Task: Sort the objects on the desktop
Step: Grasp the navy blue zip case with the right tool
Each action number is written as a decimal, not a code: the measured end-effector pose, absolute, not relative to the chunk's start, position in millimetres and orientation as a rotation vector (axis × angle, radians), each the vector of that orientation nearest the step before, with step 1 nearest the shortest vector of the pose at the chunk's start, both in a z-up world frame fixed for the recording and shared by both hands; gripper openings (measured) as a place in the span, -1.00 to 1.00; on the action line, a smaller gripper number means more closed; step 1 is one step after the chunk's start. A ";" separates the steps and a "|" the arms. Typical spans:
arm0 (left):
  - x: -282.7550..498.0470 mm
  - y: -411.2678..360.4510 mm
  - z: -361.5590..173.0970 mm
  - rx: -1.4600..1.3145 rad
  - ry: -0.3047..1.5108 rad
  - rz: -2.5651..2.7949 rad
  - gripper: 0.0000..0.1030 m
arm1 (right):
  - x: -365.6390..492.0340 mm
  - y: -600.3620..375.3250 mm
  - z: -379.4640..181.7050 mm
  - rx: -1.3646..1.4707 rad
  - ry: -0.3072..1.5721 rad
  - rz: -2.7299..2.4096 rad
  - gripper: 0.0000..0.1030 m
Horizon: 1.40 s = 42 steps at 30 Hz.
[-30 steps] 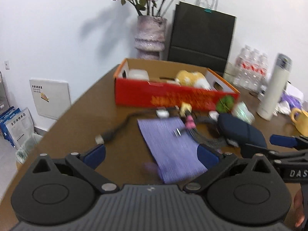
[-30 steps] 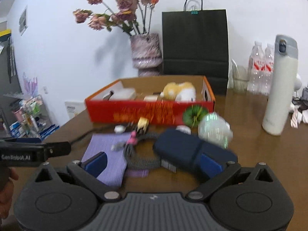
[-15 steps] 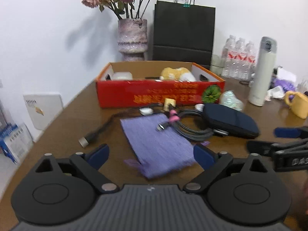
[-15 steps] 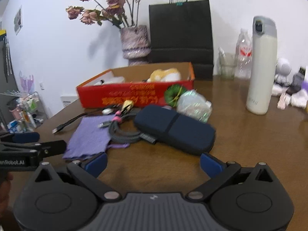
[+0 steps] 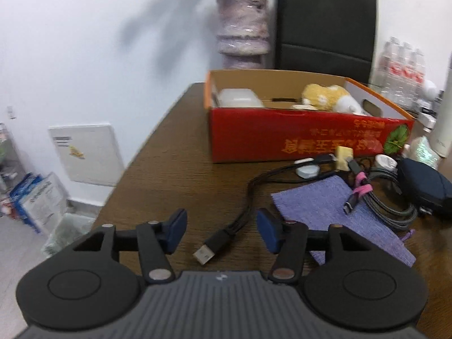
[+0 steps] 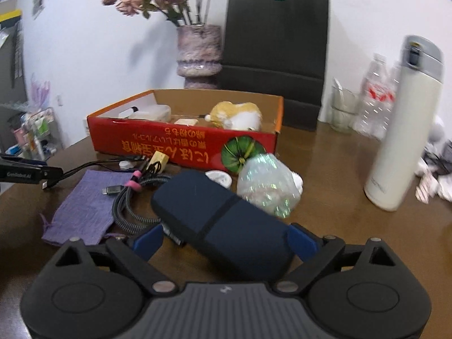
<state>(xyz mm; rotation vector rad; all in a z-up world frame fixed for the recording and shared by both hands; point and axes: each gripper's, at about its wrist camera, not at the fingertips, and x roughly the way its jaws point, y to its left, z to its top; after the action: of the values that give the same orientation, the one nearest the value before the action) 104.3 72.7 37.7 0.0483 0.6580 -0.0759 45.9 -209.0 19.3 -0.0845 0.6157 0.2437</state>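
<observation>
A red cardboard box (image 5: 296,138) (image 6: 180,144) holds a yellow plush toy (image 5: 325,96) and a white case (image 5: 240,97). In front of it lie a black USB cable (image 5: 223,240), a purple cloth (image 5: 339,212) (image 6: 87,206), a coiled braided cable (image 5: 387,200) (image 6: 130,197) and a navy pouch (image 5: 426,183) (image 6: 223,223). My left gripper (image 5: 220,234) is open with the USB plug between its fingers, not gripped. My right gripper (image 6: 226,240) is open, its fingers on either side of the navy pouch's near end.
A shiny crumpled wrapper (image 6: 268,186) and a small white round thing (image 6: 219,178) lie by the pouch. A white thermos (image 6: 404,130) stands at the right. A vase (image 6: 197,53), black paper bag (image 6: 276,50) and water bottles (image 6: 375,99) stand behind. The table's left edge (image 5: 135,163) is near.
My left gripper has moved left and down over the USB plug and its jaws have narrowed. My right gripper has moved forward so its fingers straddle the navy pouch.
</observation>
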 end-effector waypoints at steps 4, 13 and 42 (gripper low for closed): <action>119.2 73.9 27.4 0.047 0.695 -0.112 0.02 | 67.6 -210.3 13.3 -0.100 0.634 0.319 0.84; 128.4 67.5 26.2 0.054 0.672 -0.153 -0.71 | 94.8 -215.9 6.5 -0.042 0.669 0.426 0.89; 101.2 59.3 35.9 0.017 0.599 0.012 -0.88 | 52.9 -183.4 10.5 -0.002 0.726 0.210 0.18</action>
<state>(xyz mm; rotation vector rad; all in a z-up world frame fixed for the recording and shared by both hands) 101.2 59.3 35.9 0.0165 0.5986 0.0125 52.9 -183.4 10.5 -0.0019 0.7263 0.2102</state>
